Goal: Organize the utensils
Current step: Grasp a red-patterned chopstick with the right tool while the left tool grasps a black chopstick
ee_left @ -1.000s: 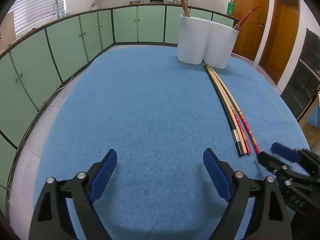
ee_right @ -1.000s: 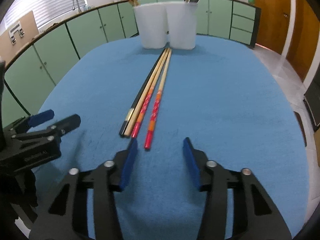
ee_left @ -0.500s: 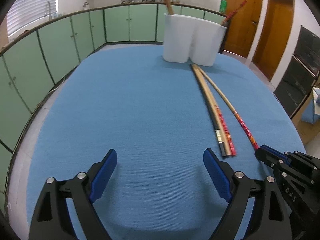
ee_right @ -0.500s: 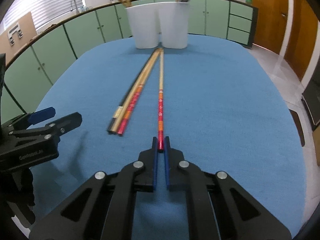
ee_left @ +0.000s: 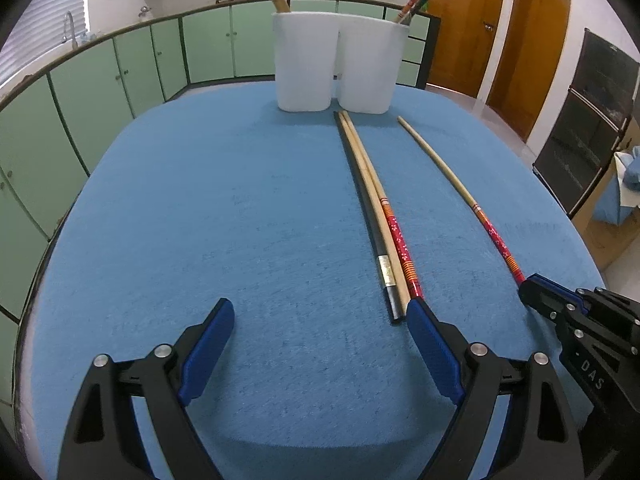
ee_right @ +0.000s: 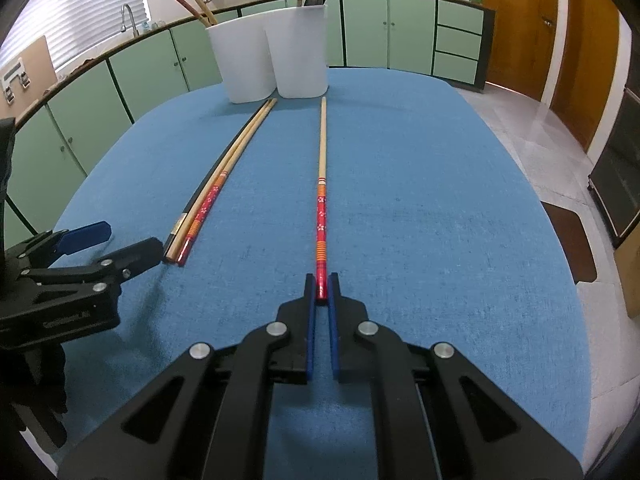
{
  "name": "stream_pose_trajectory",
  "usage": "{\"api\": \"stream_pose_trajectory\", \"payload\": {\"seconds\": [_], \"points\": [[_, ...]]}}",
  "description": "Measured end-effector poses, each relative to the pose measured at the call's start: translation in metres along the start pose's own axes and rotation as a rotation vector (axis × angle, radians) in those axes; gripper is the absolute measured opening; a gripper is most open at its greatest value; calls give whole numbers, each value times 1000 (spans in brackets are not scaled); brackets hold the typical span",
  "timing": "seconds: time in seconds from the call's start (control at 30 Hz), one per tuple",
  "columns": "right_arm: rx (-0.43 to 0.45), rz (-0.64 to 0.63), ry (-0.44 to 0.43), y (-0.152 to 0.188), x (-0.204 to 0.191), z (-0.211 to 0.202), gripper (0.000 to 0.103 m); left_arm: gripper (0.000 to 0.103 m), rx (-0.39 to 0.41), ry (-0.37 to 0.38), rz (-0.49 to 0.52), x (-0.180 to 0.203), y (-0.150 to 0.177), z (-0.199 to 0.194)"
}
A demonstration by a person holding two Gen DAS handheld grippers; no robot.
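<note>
Here the blue bench (ee_right: 440,200) carries two white holders (ee_right: 272,56) at its far end. The red-ended chopstick (ee_right: 321,200) points lengthwise at them, its near end clenched in the right hand-held gripper (ee_right: 321,292); the left hand-held gripper (ee_left: 320,344) gapes, released.

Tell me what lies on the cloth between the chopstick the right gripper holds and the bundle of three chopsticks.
Nothing: both wrist views show only bare blue cloth between the held chopstick in the right gripper and the bundle.
</note>
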State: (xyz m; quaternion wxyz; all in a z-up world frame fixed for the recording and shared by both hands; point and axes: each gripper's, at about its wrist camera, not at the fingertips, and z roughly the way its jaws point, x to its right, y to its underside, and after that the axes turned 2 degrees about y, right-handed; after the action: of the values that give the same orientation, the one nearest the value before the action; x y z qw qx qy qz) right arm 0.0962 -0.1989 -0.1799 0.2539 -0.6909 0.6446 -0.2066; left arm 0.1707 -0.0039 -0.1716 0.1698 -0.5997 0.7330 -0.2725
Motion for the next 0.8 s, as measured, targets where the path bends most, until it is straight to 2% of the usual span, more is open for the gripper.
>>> {"api": "stream_pose_trajectory", "payload": {"seconds": [0.43, 0.63, 0.8], "points": [[-1, 11, -14, 1, 3, -1, 6, 91, 2, -56, -18, -16, 3, 0], [-1, 1, -20, 1, 3, -2, 6, 89, -2, -55, 1, -12, 5, 1], [-3, -9, -20, 0, 2, -1, 7, 82, 5, -34, 10, -8, 3, 2]]}}
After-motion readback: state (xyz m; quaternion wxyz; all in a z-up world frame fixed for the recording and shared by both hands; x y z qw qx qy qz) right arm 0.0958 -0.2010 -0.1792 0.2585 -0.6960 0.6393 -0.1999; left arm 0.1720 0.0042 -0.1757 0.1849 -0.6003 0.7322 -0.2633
